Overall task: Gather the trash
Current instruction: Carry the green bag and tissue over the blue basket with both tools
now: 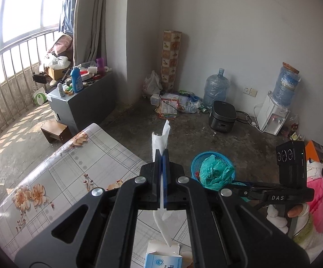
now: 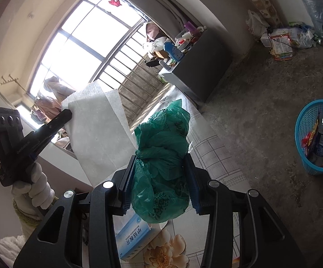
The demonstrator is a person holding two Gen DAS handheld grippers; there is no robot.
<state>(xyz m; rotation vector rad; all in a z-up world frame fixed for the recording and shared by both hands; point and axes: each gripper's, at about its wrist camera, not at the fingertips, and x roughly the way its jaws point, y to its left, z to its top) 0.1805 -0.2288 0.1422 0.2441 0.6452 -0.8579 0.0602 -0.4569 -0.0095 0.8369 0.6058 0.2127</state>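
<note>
While the left claw [image 1: 161,156] pinches thin white tissue [image 1: 161,137] and the right claw [image 2: 160,167] clamps a crumpled green plastic bag [image 2: 161,156], either could slip short of the blue mesh basket [image 2: 304,156] off to the right.

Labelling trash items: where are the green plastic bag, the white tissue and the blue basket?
green plastic bag [image 2: 161,156], right wrist view, crumpled middle.
white tissue [image 2: 101,129], right wrist view, flat centre.
blue basket [image 2: 302,129], right wrist view, left rim.

White walls [image 1: 239,22], bare concrete floor [image 1: 183,129], barred sunlit window [image 1: 23,11], grey cabinet [image 1: 83,105], floral-topped table [image 1: 61,174]
</note>
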